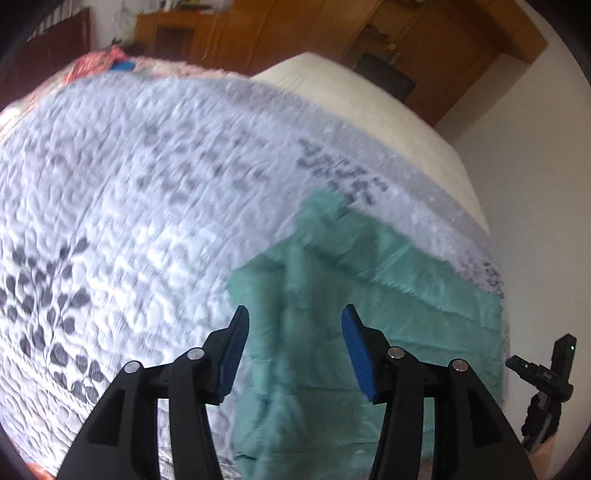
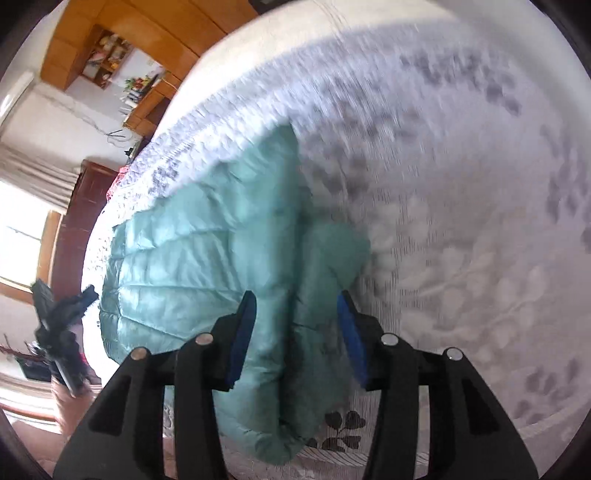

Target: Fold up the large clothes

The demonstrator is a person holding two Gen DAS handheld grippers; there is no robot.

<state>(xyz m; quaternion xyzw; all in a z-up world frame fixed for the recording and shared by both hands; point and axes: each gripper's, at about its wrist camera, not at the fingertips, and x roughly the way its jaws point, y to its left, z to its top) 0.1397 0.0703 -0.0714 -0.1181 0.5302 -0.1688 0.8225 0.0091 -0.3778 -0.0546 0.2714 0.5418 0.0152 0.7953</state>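
Note:
A teal quilted puffer jacket lies on a bed covered by a white quilt with a grey leaf print. My left gripper is open and empty, hovering above the jacket's folded sleeve part. In the right wrist view the jacket lies flat with one sleeve laid along its side. My right gripper is open and empty, above that sleeve. The other gripper shows at the edge of each view: the right one and the left one.
The quilt spreads wide beside the jacket. A cream mattress edge shows past the quilt. Red and pink bedding lies at the far end. Wooden cabinets and shelves line the walls. A window is at the left.

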